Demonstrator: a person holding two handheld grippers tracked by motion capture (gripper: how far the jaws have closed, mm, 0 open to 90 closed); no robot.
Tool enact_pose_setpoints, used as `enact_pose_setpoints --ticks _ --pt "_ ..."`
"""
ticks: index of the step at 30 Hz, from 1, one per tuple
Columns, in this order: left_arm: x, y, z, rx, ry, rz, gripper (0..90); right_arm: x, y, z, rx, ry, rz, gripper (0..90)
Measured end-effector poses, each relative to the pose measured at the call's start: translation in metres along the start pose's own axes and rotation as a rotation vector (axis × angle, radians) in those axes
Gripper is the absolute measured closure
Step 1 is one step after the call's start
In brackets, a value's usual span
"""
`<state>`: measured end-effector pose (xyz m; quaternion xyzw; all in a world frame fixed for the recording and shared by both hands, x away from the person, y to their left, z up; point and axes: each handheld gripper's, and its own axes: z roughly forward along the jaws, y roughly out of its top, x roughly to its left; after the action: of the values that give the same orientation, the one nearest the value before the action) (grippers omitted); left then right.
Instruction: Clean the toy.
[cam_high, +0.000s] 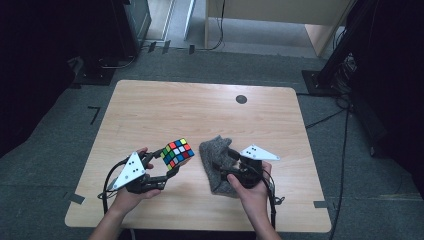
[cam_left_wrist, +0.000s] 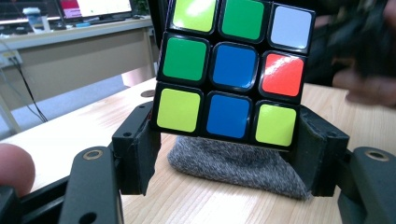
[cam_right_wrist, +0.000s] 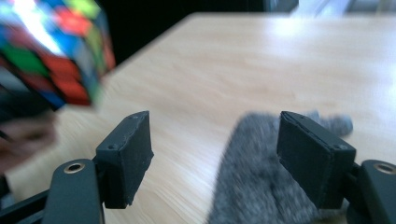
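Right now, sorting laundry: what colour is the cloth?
Grey, fuzzy cloth; the left gripper view shows it best.

light wood table (cam_high: 150, 105), rounded corners, grey fuzzy cloth (cam_high: 215, 150) lying near front edge, small dark round disc (cam_high: 241, 99) toward far edge

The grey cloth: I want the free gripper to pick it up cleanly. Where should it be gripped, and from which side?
Probably pinch the grey cloth at its raised, bunched far end, from above: the rest lies flat on the table. The right gripper stands open over it.
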<state>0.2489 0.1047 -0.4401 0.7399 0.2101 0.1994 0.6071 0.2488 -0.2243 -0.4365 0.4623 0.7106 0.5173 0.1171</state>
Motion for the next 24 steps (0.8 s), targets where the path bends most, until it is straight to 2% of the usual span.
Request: enact_pose_setpoints --ticks 3,9,11,13,16,17,18,20,22,24 --pt "0.003 -0.001 -0.001 -0.008 -0.002 -0.031 33.1 -0.005 -0.012 0.016 0.077 -0.044 -0.030 25.9" --pt "0.004 0.000 -0.002 -0.018 -0.002 -0.046 33.1 -0.006 -0.034 0.044 0.213 -0.129 -0.117 24.1" --pt "0.005 0.000 -0.003 -0.014 0.004 -0.048 33.2 -0.006 -0.041 0.049 0.253 -0.173 -0.141 35.9" --pt "0.006 0.000 -0.002 -0.011 0.007 -0.053 33.2 -0.006 -0.044 0.052 0.269 -0.205 -0.170 46.9" --pt "0.006 -0.001 -0.002 -0.005 0.008 -0.056 33.2 -0.011 -0.049 0.057 0.309 -0.221 -0.173 54.6" --pt "0.006 -0.001 -0.002 -0.006 0.006 -0.056 33.2 -0.012 -0.050 0.057 0.303 -0.217 -0.170 57.7" --pt "0.005 -0.001 -0.001 -0.007 0.005 -0.056 33.2 -0.013 -0.050 0.056 0.298 -0.222 -0.171 65.6" --pt "0.004 -0.002 -0.001 -0.010 -0.003 -0.052 33.3 -0.014 -0.048 0.052 0.304 -0.216 -0.173 74.5" --pt "0.003 -0.002 0.000 -0.010 -0.012 -0.049 33.3 -0.015 -0.045 0.046 0.273 -0.201 -0.157 78.0" --pt "0.002 -0.002 0.001 -0.004 -0.020 -0.042 33.3 -0.014 -0.040 0.039 0.214 -0.172 -0.124 79.0"
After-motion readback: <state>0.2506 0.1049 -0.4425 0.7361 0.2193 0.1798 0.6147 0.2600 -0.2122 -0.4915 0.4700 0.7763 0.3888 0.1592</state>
